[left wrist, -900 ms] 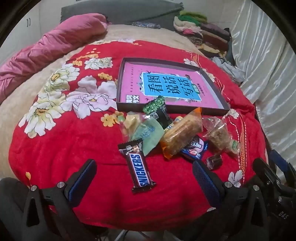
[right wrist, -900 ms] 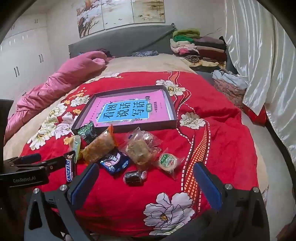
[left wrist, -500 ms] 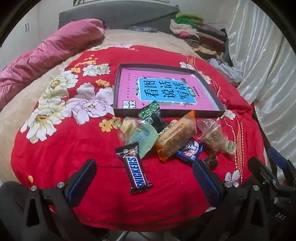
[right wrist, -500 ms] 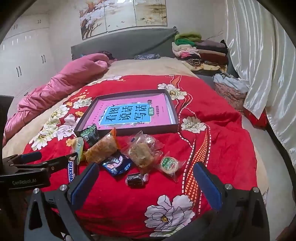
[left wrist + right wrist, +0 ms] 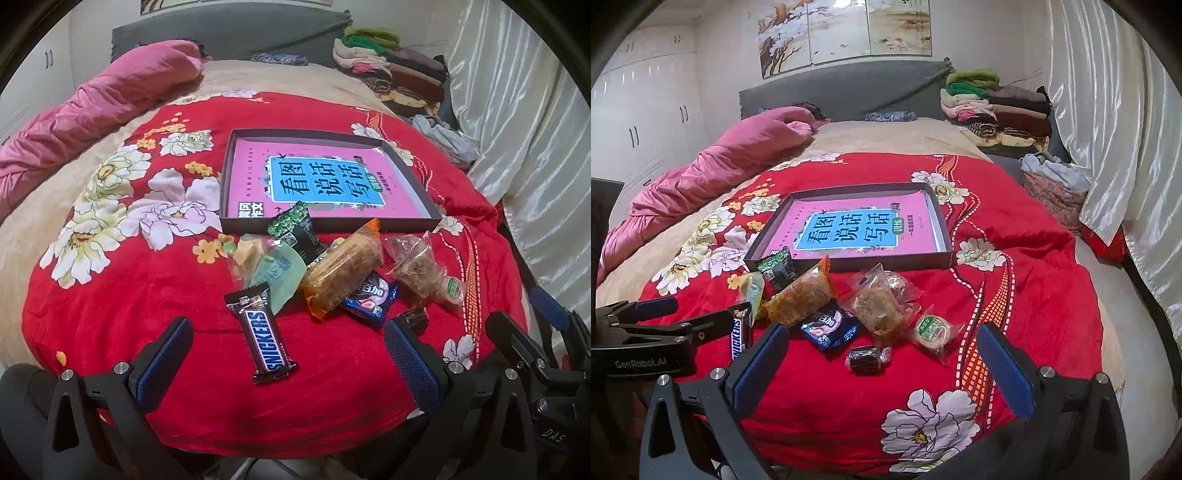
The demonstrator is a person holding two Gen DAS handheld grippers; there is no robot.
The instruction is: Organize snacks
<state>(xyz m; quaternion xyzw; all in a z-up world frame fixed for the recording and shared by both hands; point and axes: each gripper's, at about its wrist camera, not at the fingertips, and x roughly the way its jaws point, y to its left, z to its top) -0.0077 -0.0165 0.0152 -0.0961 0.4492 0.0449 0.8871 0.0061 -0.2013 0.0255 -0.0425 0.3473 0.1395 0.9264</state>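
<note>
Several wrapped snacks lie in a pile on a red floral blanket [image 5: 110, 295] in front of a dark shallow box [image 5: 432, 216] with a pink book inside. A Snickers bar [image 5: 264, 338] lies nearest my left gripper [image 5: 288, 354], which is open and empty just short of it. An orange-wrapped cake [image 5: 343, 273], a blue Oreo pack [image 5: 371, 299] and a green-black packet [image 5: 295, 230] lie behind. My right gripper [image 5: 882, 360] is open and empty over a small dark candy [image 5: 864, 358], near the Oreo pack [image 5: 829, 328], a clear-wrapped pastry [image 5: 877, 304] and a round green-labelled snack [image 5: 932, 328].
A pink duvet [image 5: 720, 166] lies bunched at the far left of the bed. Folded clothes [image 5: 993, 107] are stacked at the back right. A shiny white curtain [image 5: 1115, 147] hangs along the right. The left gripper's body [image 5: 646, 343] shows at the right wrist view's left edge.
Both grippers have drawn back and lifted a little, so the snacks and box sit lower and farther in view. Nothing on the blanket has moved. Both stay open.
</note>
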